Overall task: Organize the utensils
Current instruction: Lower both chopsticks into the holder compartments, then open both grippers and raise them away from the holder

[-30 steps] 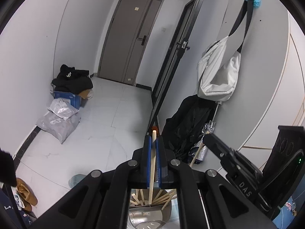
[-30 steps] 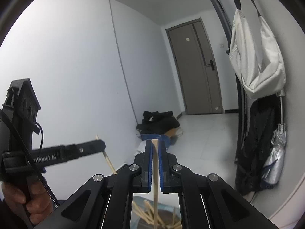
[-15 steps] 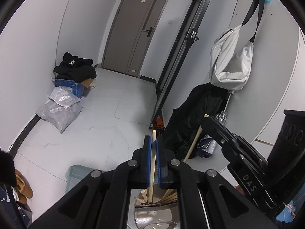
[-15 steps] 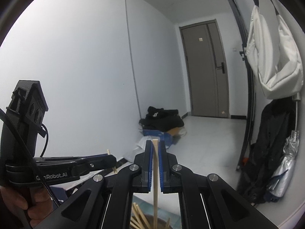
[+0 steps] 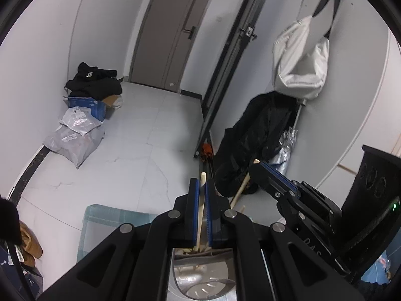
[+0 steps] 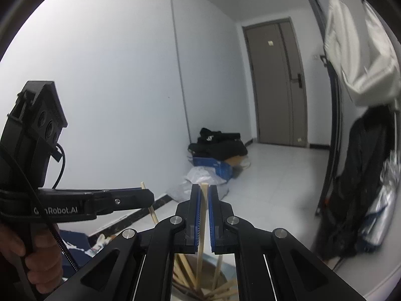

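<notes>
You have 2 grippers in view: the left gripper (image 5: pixel 200 188) and the right gripper (image 6: pixel 204 190). Each pinches 1 wooden chopstick (image 5: pixel 201 205), so 2 are held. You also see 1 metal holder (image 5: pixel 200 278) below, carrying a loose bundle of more chopsticks (image 6: pixel 185 273); their exact count cannot be told. 1 white bag (image 5: pixel 300 57) hangs on the wall, and 1 door (image 5: pixel 173 32) stands at the far end.
</notes>
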`<state>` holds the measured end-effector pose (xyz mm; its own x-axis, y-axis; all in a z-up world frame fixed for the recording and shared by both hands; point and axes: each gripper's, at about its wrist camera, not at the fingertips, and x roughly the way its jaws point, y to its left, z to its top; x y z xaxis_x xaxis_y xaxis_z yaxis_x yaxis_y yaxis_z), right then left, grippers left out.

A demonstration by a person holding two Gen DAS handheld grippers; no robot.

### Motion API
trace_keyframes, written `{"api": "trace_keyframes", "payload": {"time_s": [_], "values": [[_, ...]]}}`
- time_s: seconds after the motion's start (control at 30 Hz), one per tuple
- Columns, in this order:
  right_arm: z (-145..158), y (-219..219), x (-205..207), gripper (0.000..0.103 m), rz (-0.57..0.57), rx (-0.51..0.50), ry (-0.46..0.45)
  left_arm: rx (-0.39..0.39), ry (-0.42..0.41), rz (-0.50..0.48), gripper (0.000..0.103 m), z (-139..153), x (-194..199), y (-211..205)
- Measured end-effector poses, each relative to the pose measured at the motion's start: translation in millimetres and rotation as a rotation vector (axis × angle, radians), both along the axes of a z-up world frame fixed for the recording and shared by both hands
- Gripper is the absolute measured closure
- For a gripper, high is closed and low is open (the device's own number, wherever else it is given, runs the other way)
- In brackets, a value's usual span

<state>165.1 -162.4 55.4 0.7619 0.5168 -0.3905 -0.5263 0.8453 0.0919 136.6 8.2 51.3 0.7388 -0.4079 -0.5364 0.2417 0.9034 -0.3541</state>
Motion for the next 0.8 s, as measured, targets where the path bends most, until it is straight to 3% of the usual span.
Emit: {"api": "trace_keyframes", "payload": {"time_s": [0.47,0.8], "values": [[-26.2,-10.7,-3.7,0.098,0.012,-0.021,0.123,0.072,0.045,-0.068,0.101,-21.5,-5.2,-12.6],[-45.1,-9.9,-8.9,0.095,0.041,-0.076,0.225,0.026,0.141,-0.052,0.100,-39.1,-5.0,-3.1]]}}
